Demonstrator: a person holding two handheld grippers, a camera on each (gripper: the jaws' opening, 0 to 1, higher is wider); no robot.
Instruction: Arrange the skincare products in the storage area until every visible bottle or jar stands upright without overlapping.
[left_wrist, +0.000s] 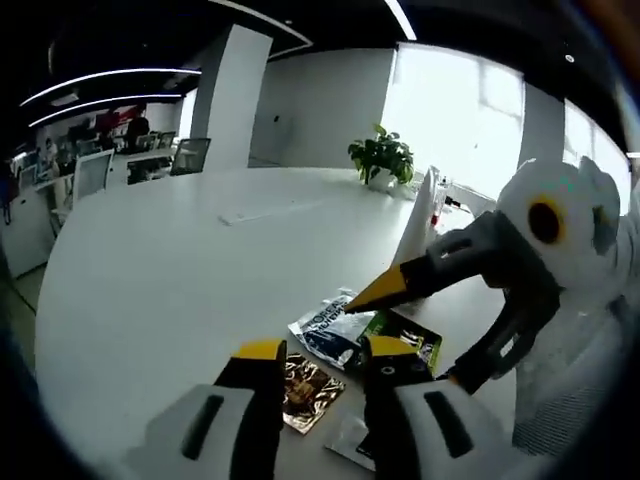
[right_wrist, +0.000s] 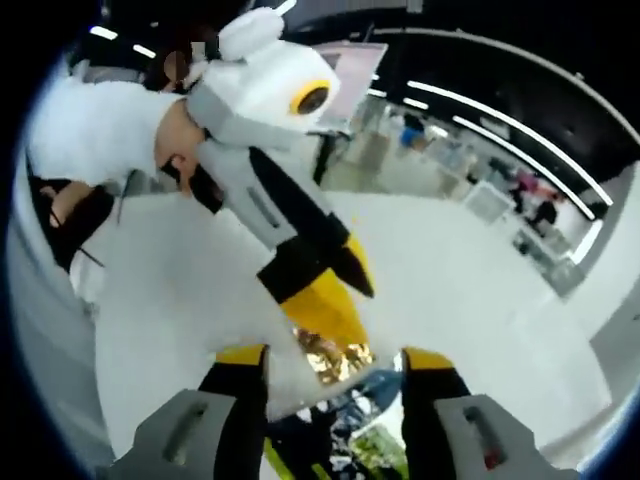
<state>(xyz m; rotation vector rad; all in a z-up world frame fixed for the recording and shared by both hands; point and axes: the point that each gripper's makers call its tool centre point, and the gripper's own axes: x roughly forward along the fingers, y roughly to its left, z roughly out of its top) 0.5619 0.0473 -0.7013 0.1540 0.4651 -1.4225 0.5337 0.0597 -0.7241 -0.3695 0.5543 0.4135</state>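
Observation:
Several flat skincare sachets lie in a loose, overlapping heap on the white table (left_wrist: 150, 280). Among them are a gold foil sachet (left_wrist: 305, 392), a white-and-blue packet (left_wrist: 333, 330) and a green-and-black packet (left_wrist: 412, 348). My left gripper (left_wrist: 322, 360) hovers just above the heap, open, with the gold sachet showing between its yellow-tipped jaws. My right gripper comes in from the right, one yellow fingertip (left_wrist: 385, 290) over the white-and-blue packet. In the right gripper view my right gripper (right_wrist: 335, 365) is open over the gold sachet (right_wrist: 335, 360) and a blue packet (right_wrist: 352, 395). The left gripper's yellow fingertip (right_wrist: 330, 300) reaches in from above.
A potted plant (left_wrist: 380, 158) and a white upright card (left_wrist: 425, 215) stand at the table's far side. A flat white sheet (left_wrist: 250, 213) lies mid-table. Office chairs (left_wrist: 190, 155) and desks stand beyond. A person's white sleeve (right_wrist: 100, 130) is behind the left gripper.

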